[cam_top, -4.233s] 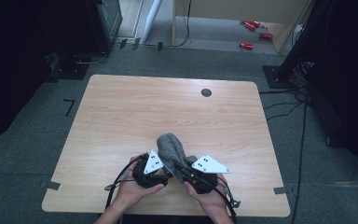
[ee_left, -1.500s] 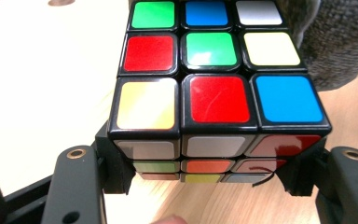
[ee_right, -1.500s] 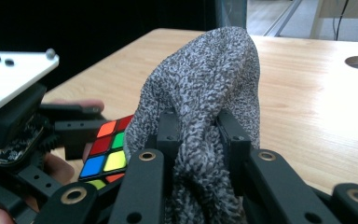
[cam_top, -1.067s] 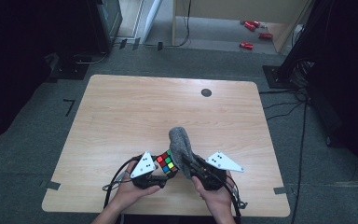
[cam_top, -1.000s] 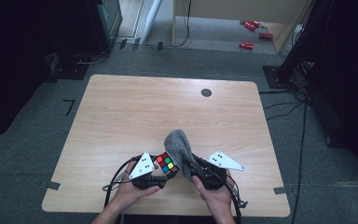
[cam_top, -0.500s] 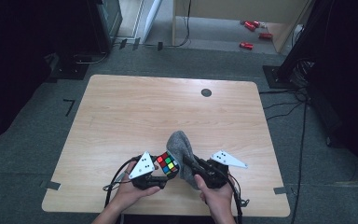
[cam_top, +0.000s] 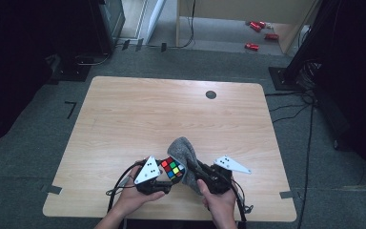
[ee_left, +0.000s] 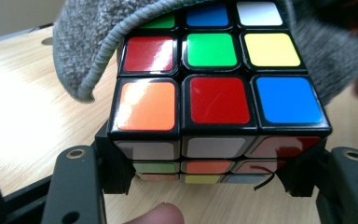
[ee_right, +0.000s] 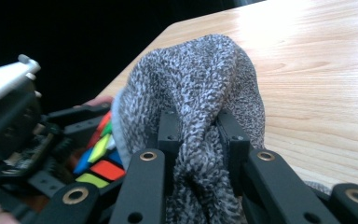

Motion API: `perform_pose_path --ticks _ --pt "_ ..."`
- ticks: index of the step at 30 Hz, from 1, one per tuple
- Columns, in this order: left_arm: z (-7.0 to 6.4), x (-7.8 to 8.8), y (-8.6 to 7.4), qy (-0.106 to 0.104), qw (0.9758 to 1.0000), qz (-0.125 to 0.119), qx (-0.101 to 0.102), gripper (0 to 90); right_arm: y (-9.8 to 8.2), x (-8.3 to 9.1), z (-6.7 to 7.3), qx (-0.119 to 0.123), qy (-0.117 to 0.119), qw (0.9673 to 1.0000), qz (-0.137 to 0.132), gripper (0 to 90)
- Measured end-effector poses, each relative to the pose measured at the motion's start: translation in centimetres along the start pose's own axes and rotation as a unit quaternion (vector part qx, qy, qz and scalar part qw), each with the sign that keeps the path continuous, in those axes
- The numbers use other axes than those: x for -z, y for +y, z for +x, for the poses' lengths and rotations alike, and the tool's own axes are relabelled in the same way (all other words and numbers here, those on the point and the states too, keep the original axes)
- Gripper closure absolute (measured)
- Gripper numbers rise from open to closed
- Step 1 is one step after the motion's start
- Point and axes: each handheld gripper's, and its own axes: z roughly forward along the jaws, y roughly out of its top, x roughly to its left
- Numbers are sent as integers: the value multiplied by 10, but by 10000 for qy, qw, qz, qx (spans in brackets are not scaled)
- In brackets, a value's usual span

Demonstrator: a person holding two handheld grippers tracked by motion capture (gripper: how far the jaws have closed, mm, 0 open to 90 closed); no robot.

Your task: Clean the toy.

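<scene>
Nearest the desk's front edge: two hands, each with a claw. Left claw (cam_top: 164, 177) clenched on a scrambled puzzle cube (ee_left: 214, 93), jaws pressing its two opposite sides, cube raised off the desk (cam_top: 171, 119) near that front edge. Right claw (cam_top: 201, 174) clamped on a bunched fold of grey knitted cloth (ee_right: 200, 98), fabric squeezed between the jaws. Just beyond the jaws: cloth draped over the cube's far top edge, hem curling down across the upper row of stickers, touching the cube. Farther out: bare wood and a small dark round grommet (cam_top: 210, 94) near the far edge, well apart from the work.

Risks, as a judgement: thin grip on a loose fold, so likely slip of the cloth out of the right claw under a hard pull; possible snag of knit loops on a cube corner, dragging or twisting the cube out of the left claw; possible drop of the cube onto the desk or off the near edge.
</scene>
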Motion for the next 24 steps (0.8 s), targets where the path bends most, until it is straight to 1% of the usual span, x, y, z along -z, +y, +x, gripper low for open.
perform_pose_path --ticks 2,4,5,7,8,10,11,12,13,14,15,16,18,19,20,21,22,23,24 --pt "-3 -2 0 8 10000 63 -60 347 4 4 4 -18 169 9997 -158 754" --pt "-5 -4 0 -26 10000 52 -74 346 8 7 9 53 249 9994 -248 754" --pt "-6 -4 1 -27 10000 37 -88 347 8 7 10 95 251 9993 -275 754" --pt "-5 -3 1 -13 10000 39 -85 346 6 6 7 18 232 9994 -248 755" --pt "-5 -2 1 -9 10000 4 -46 347 5 5 5 -59 216 9994 -259 756" --pt "0 1 2 -51 9999 -111 90 347 2 2 -3 -140 149 9997 -104 756" --pt "2 3 3 20 9998 -161 107 347 1 2 -5 -148 101 9998 -79 755" --pt "4 6 4 141 9997 -182 123 347 0 1 -7 -34 11 9999 -104 755" --pt "7 9 6 335 9992 -184 145 347 -1 1 -9 95 -111 9998 -131 755" --pt "10 12 7 511 9983 -196 214 347 -1 0 -10 169 -207 9995 -138 755" --pt "13 15 8 585 9973 -258 365 347 -3 -1 -11 268 -266 9992 -141 753" --pt "17 18 9 555 9962 -347 571 347 -5 -2 -10 384 -311 9987 -155 753" --pt "23 23 10 393 9935 -496 951 347 -13 -9 -7 722 -359 9967 -109 747" --pt "25 25 11 309 9922 -517 1092 347 -18 -12 -3 950 -410 9946 -55 743" --pt "26 26 12 238 9910 -535 1205 347 -22 -17 0 1239 -420 9914 -38 744" --pt "27 27 13 163 9897 -553 1311 347 -26 -20 4 1502 -382 9879 -21 745" --pt "27 27 13 96 9888 -563 1378 347 -29 -23 7 1704 -309 9849 -46 745" --pt "26 27 14 47 9888 -548 1389 347 -31 -25 10 1860 -195 9823 -81 745" --pt "25 26 15 24 9894 -527 1352 347 -33 -26 13 1987 -54 9800 -102 745"
